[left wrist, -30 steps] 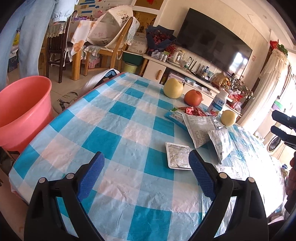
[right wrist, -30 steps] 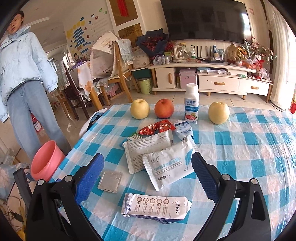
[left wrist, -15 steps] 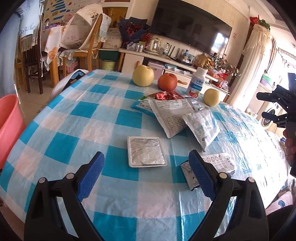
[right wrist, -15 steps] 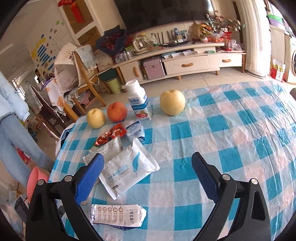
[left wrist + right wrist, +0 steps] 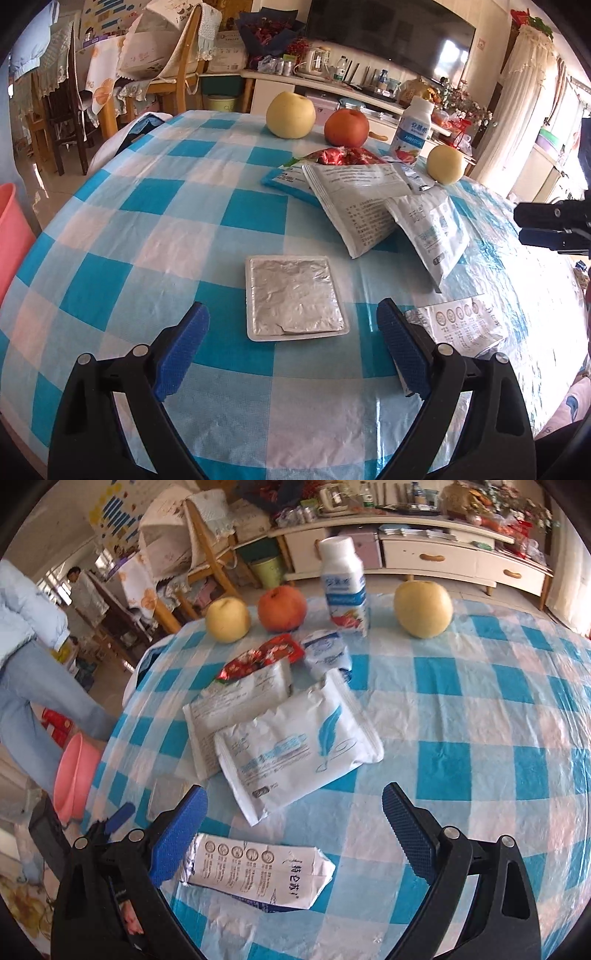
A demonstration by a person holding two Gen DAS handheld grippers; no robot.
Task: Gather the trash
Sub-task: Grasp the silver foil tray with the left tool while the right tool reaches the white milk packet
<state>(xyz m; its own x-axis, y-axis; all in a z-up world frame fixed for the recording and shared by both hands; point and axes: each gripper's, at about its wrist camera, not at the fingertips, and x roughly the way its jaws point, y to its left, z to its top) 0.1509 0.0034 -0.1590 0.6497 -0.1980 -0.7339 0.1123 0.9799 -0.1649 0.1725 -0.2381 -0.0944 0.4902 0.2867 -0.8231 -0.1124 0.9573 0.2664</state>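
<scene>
flat carton (image 5: 258,873): 特仑苏 | bottle (image 5: 413,132): 安慕希, AMBROSIAL

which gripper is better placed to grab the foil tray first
Left. The left gripper is open with the foil tray centred just ahead between its fingers. The right gripper faces the white pouches; the tray sits off to its left edge.

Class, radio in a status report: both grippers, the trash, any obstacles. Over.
Left gripper open, foil tray just ahead between the jaws. Right gripper open over flat carton. Nothing held. Nothing blocking either.
</scene>
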